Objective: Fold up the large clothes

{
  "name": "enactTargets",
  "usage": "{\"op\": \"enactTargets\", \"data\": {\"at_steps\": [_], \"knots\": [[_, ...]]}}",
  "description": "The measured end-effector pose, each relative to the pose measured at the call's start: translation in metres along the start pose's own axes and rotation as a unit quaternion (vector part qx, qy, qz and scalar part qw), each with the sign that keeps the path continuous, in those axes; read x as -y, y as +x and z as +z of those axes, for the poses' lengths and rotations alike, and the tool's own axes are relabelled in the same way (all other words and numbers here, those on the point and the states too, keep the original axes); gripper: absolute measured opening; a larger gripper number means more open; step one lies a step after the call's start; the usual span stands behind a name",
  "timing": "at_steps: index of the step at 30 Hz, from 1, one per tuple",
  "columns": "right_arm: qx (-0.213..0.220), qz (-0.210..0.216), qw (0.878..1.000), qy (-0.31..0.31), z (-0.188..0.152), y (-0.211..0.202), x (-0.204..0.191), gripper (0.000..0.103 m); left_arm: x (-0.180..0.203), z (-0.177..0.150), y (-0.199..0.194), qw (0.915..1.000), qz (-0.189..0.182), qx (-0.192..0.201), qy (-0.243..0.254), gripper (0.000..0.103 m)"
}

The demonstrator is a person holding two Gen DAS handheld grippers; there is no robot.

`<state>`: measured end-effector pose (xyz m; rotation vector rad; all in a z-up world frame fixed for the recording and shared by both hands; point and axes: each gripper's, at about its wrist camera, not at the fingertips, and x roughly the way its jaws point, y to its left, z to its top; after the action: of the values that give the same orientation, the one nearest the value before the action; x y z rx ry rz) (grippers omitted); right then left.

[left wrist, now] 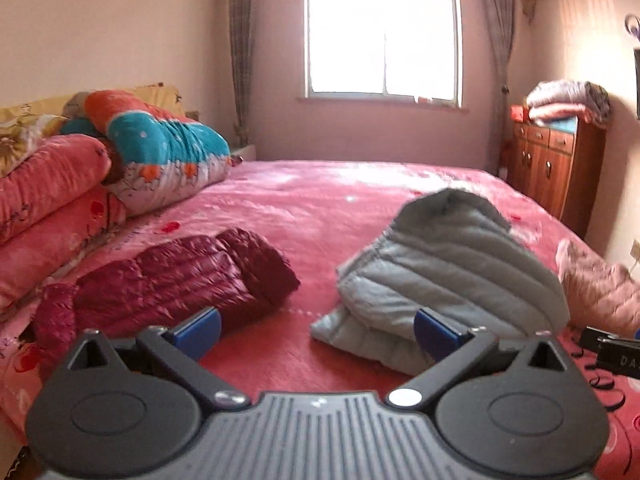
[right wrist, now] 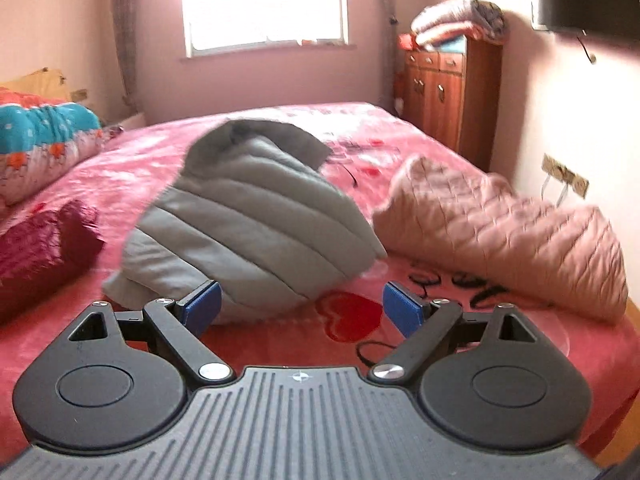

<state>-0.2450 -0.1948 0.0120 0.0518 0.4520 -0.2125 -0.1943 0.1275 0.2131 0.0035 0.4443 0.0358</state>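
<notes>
Folded grey quilted puffer jacket (right wrist: 256, 216) lying mid-bed on the pink blanket (right wrist: 280, 344), just beyond both wide-open, empty grippers—left gripper (left wrist: 318, 330), right gripper (right wrist: 300, 308)—its far edge motion-blurred.

Left gripper (left wrist: 318, 330) spread wide, blue pads empty, low over the pink bedspread (left wrist: 304, 208). Grey puffer jacket (left wrist: 448, 272) folded in a heap just beyond the right pad – blurred. Maroon puffer jacket (left wrist: 172, 276) rolled up past the left pad, apart from the grey one. Pink quilted jacket (left wrist: 596, 288) at right edge. Stacked quilts (left wrist: 80, 176) far left – wooden cabinet (left wrist: 556, 164) by the window (left wrist: 382, 34).
</notes>
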Motion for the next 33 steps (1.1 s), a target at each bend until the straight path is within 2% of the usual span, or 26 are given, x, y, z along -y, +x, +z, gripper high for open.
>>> {"op": "enactTargets", "data": {"at_steps": [8, 14, 23, 33], "knots": [[0.036, 0.021, 0.999, -0.016, 0.027, -0.056, -0.029, 0.103, -0.017, 0.010, -0.028, 0.9996, -0.001, 0.030, -0.002, 0.102], [0.062, 0.025, 0.998, -0.014, 0.033, -0.087, -0.032, 0.103, -0.017, 0.012, -0.040, 0.9988, -0.016, 0.046, -0.001, 0.102], [0.075, 0.025, 0.997, -0.010, 0.034, -0.081, -0.023, 0.103, -0.013, 0.014, -0.054, 0.9975, -0.035, 0.062, 0.004, 0.102], [0.087, 0.024, 0.996, -0.012, 0.032, -0.084, -0.024, 0.103, -0.005, 0.016, -0.060, 0.9967, -0.040, 0.070, 0.013, 0.102]]}}
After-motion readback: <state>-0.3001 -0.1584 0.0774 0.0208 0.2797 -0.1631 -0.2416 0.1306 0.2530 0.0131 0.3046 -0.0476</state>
